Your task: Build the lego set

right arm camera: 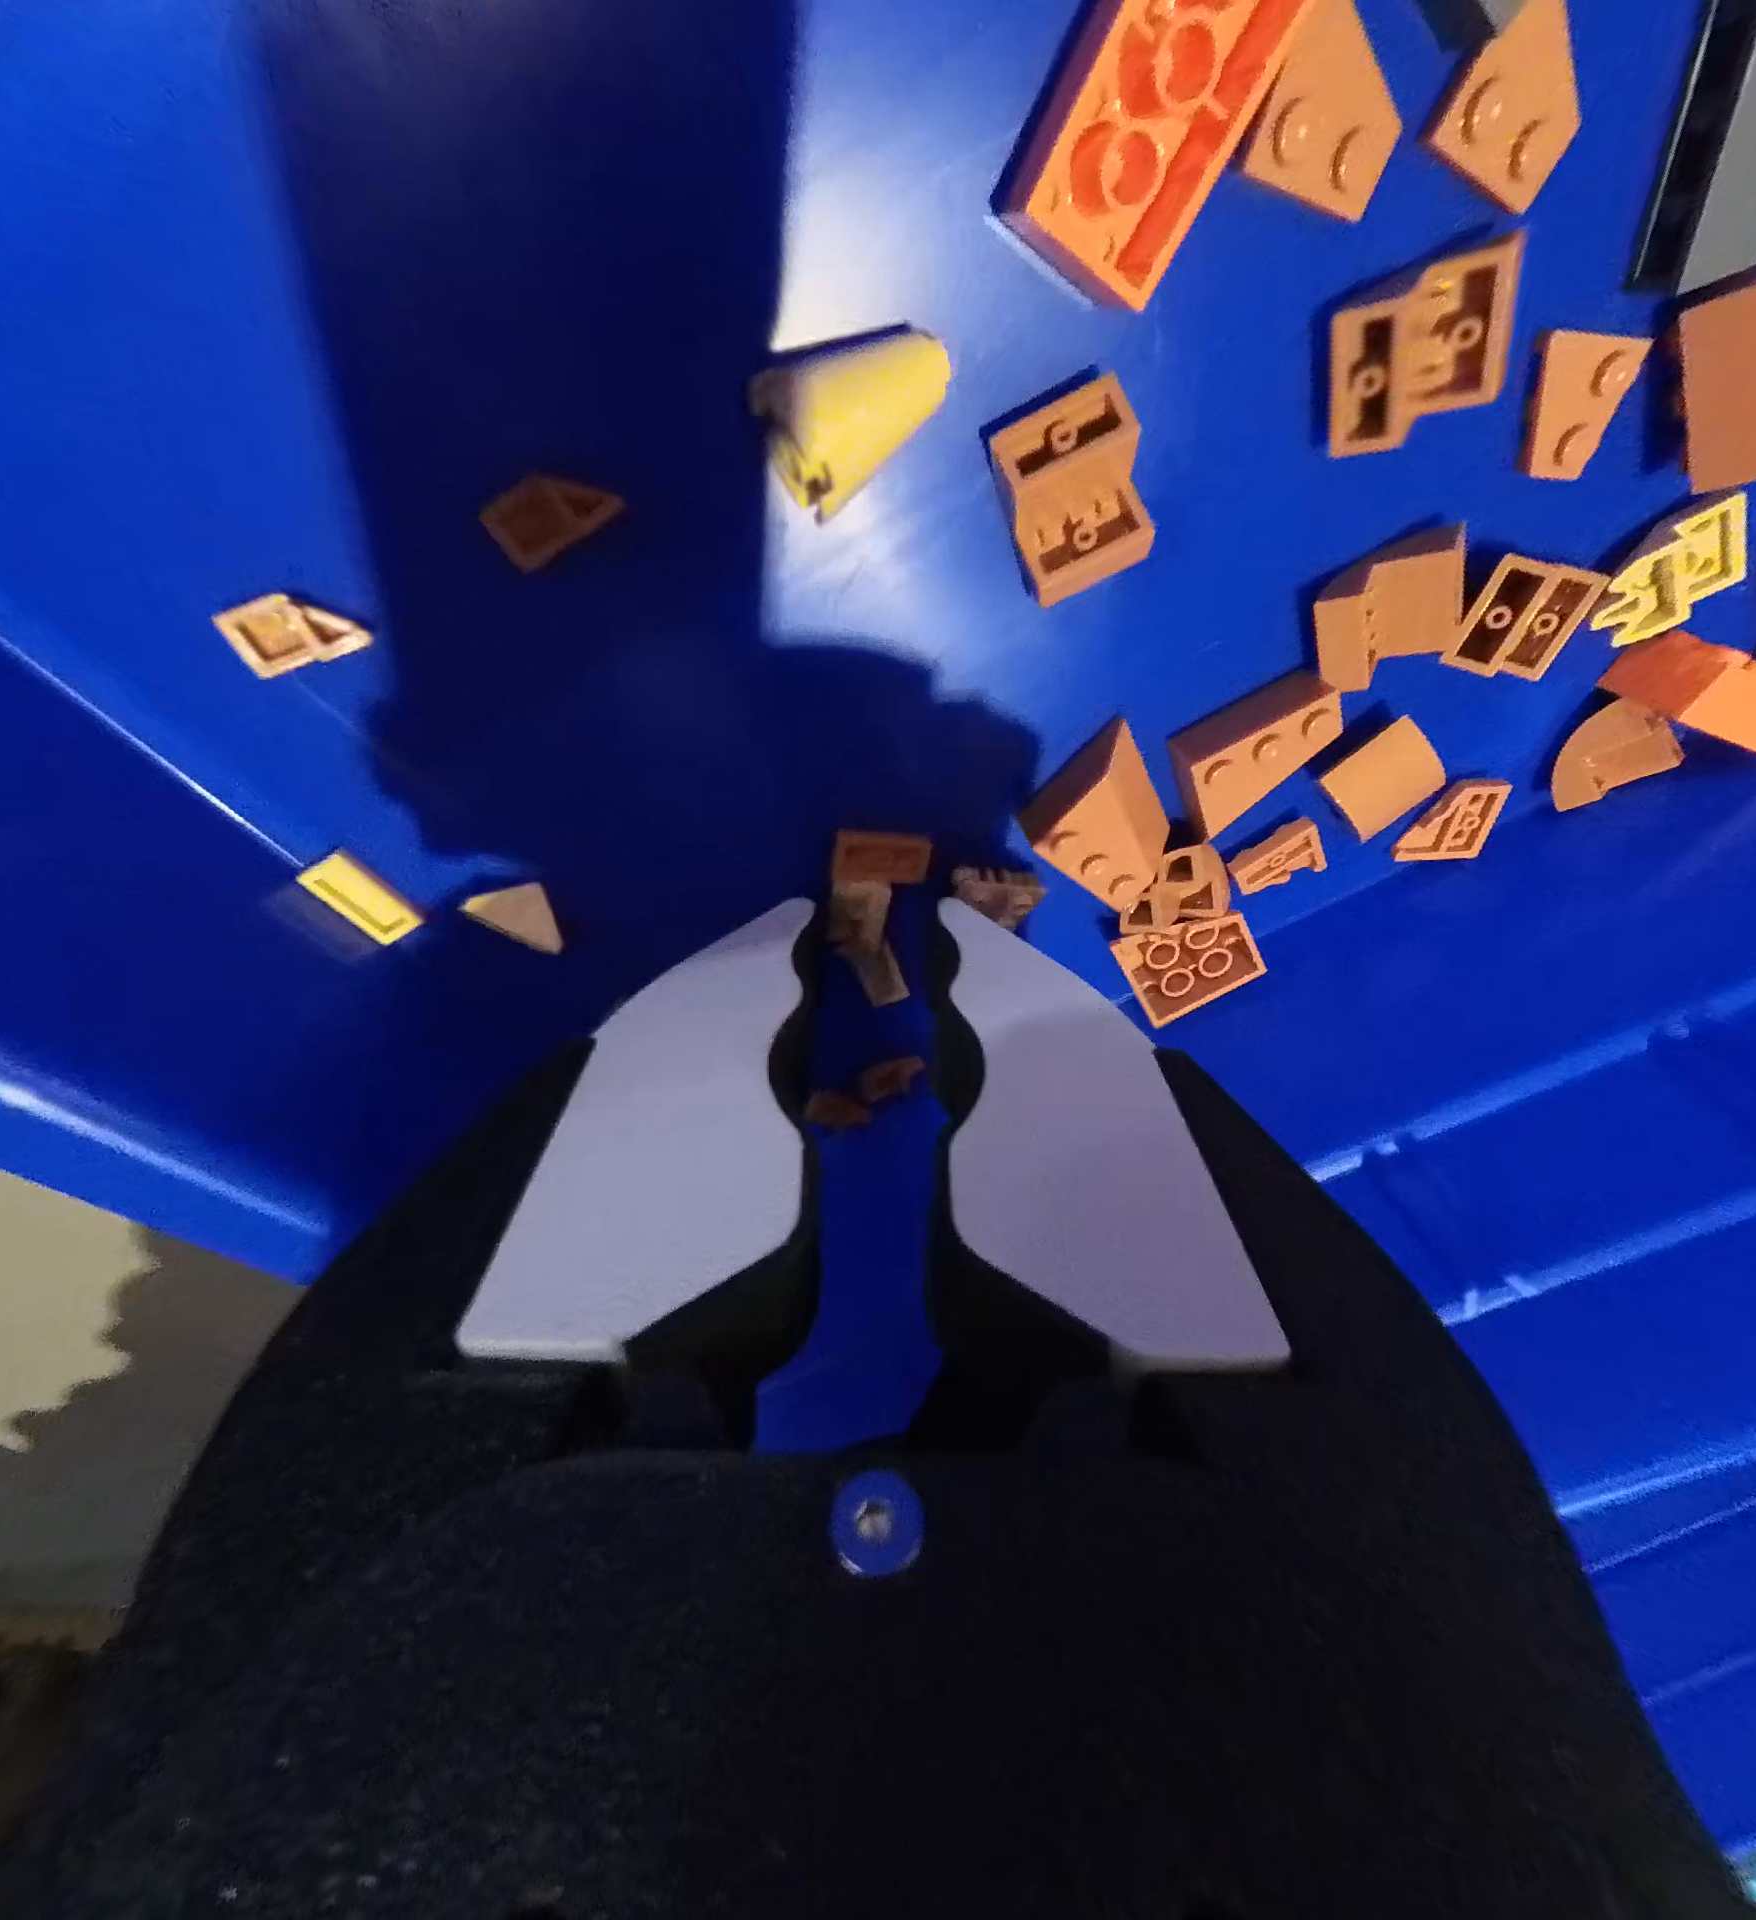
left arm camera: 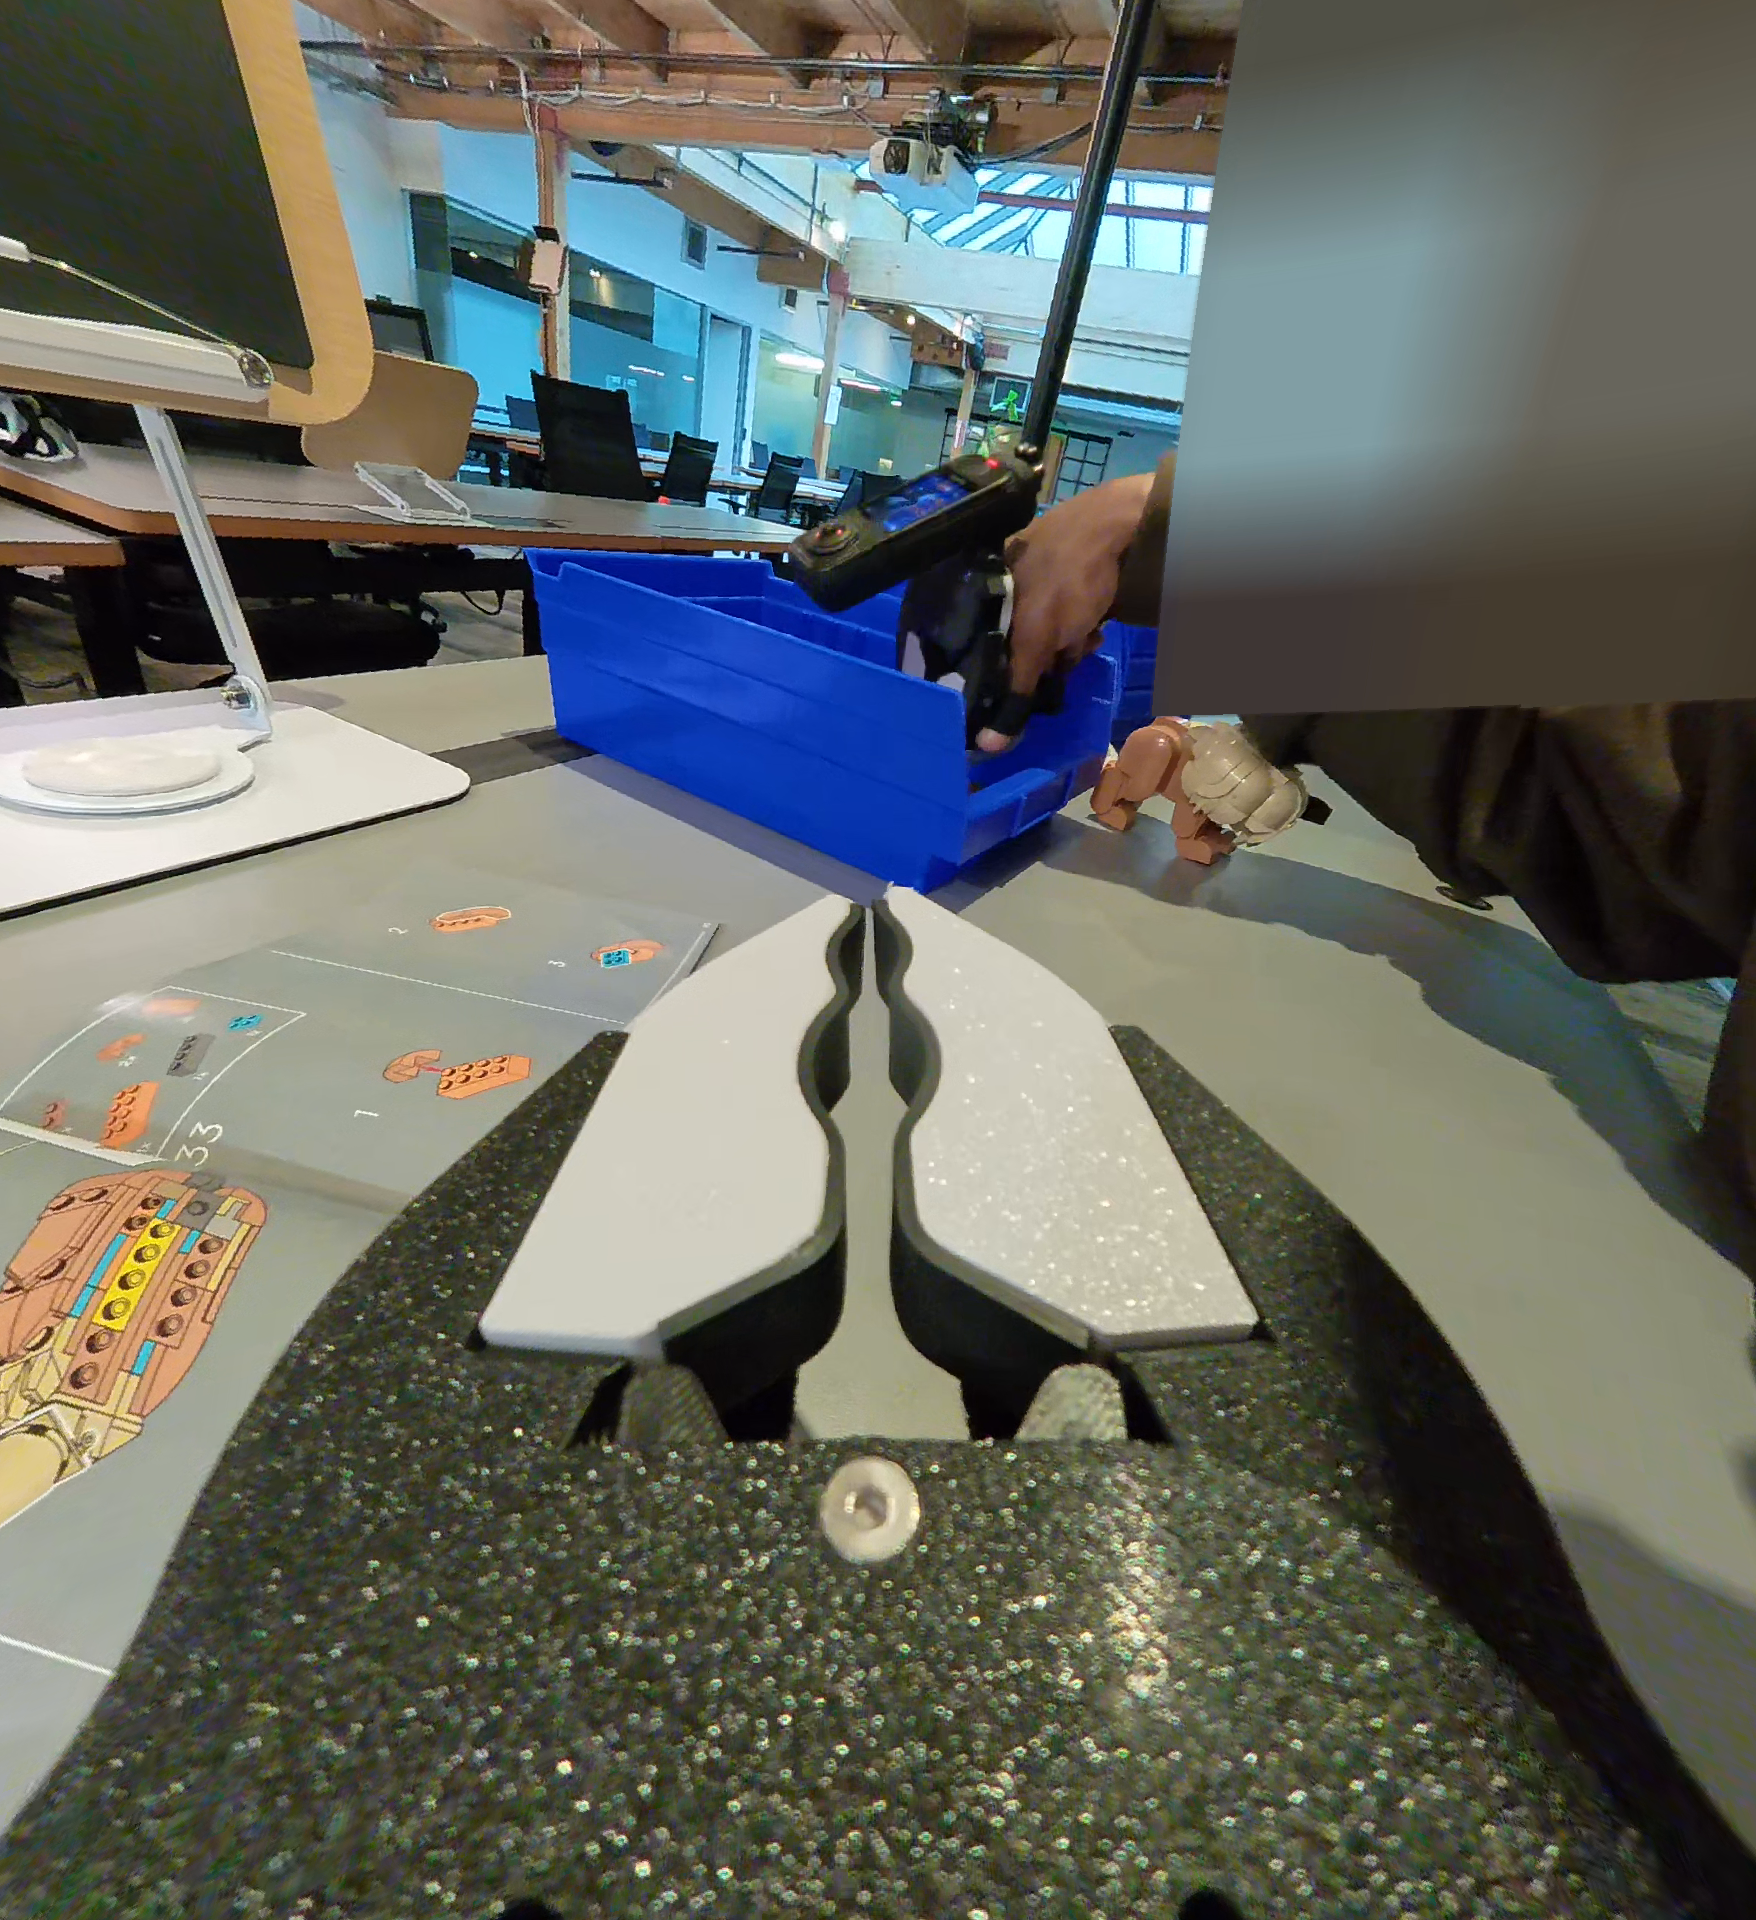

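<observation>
Two grippers were mine. My left gripper (left arm camera: 869, 914) hung low over the grey tabletop (left arm camera: 1217, 1039), its pale fingers (left arm camera: 708, 1122) clenched together on nothing. An instruction booklet (left arm camera: 261, 1091) lay open at the tabletop's left side, printed with brick diagrams and step numbers. Beyond it a white stand (left arm camera: 157, 769) carried a dark screen in a wooden frame. Behind stretched an open office with desks, black chairs, glass walls and timber ceiling beams.

A blue bin (left arm camera: 770, 727) sat toward the far edge of the tabletop, and just beside its right end stood a half-built brown lego animal (left arm camera: 1206, 790). A hand (left arm camera: 1061, 603) held my right gripper (right arm camera: 876, 914) down inside that bin. Its fingers stood slightly apart, released, with small brown pieces (right arm camera: 869, 914) lying between the tips on the bin floor. Loose orange bricks (right arm camera: 1154, 145) were scattered toward the bin's right side, a yellow cone piece (right arm camera: 853, 416) ahead.
</observation>
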{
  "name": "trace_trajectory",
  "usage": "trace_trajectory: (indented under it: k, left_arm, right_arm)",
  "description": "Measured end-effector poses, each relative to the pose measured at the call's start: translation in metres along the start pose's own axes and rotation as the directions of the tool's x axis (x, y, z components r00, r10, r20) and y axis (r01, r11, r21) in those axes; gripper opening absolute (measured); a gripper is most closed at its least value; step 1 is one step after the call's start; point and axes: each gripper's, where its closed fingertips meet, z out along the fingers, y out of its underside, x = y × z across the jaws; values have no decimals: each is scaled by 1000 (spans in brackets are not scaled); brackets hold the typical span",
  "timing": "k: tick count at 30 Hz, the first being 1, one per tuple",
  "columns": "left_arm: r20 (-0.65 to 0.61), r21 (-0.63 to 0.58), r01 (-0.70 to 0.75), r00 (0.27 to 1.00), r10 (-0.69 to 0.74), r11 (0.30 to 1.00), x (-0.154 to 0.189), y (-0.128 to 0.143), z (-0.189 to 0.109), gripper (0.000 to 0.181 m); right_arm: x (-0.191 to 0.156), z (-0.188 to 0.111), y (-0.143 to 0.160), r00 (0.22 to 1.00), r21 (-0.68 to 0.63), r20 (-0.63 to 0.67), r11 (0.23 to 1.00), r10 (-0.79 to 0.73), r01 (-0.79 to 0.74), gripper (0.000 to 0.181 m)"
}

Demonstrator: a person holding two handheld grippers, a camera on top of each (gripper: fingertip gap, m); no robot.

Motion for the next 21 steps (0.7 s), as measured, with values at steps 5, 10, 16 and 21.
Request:
trace_trajectory:
  k: [5, 10, 16, 21]
  left_arm:
    - [-2, -3, -4, 1000, 4, 1000, 1, 0, 0, 1]
    - [1, -1, -3, 1000, 3, 1000, 1, 0, 0, 1]
    - [3, -3, -7, 1000, 7, 1000, 2, 0, 0, 1]
    - [4, -7, -14, 1000, 14, 1000, 3, 1, 0, 1]
  right_arm:
    - [-1, 1, -1, 1000, -14, 18, 1000, -11, 12, 10]
    - [0, -3, 1, 1000, -8, 15, 1000, -3, 3, 7]
    - [-16, -51, -6, 1000, 190, -10, 982, -18, 20, 7]
    - [-118, -120, -47, 967, 499, -15, 836, -254, 228, 7]
